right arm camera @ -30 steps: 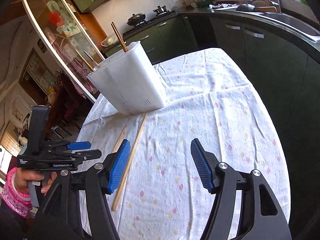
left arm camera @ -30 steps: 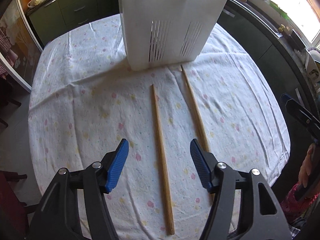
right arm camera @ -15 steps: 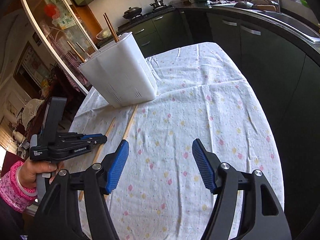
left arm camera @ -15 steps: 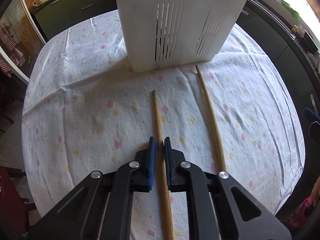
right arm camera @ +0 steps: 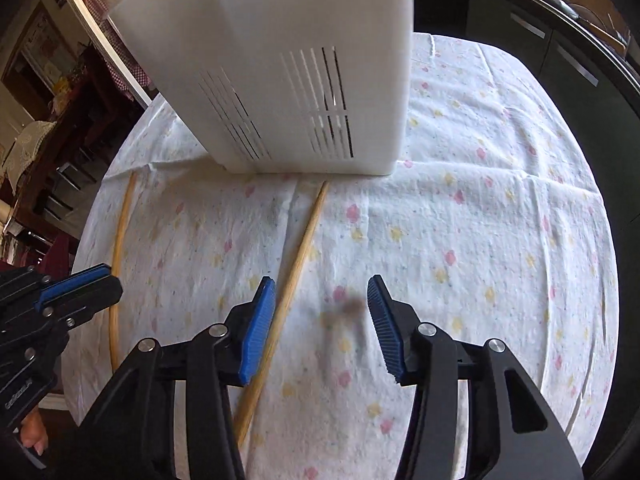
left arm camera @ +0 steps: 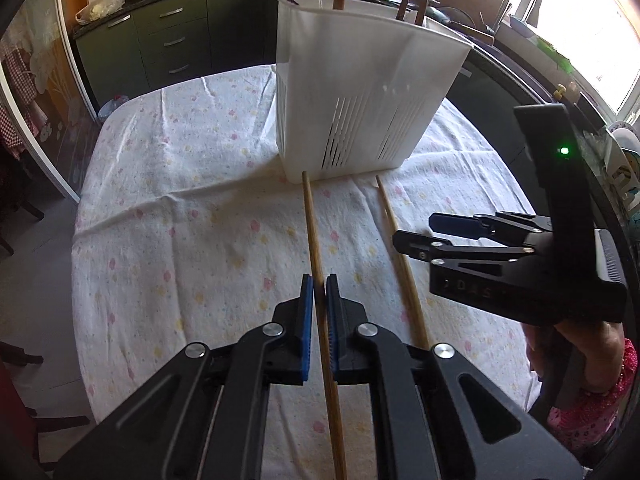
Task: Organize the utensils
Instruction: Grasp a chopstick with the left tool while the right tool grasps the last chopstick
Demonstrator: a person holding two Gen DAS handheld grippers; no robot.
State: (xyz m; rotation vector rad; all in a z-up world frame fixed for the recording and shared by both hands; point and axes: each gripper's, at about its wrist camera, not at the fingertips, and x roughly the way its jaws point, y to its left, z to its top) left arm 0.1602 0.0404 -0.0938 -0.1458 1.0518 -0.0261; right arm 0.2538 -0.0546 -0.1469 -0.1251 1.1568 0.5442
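Left hand-held gripper (left arm camera: 317,294) clenched on 1 chopstick (left arm camera: 311,224); right hand-held gripper (right arm camera: 321,300) closing, another chopstick (right arm camera: 302,248) between.

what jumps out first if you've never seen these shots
The tall white slotted plastic utensil holder standing at the far side of the flowered tablecloth. In front of it, the left gripper is shut on one wooden chopstick, while the right gripper is closing around the second chopstick lying beside it.
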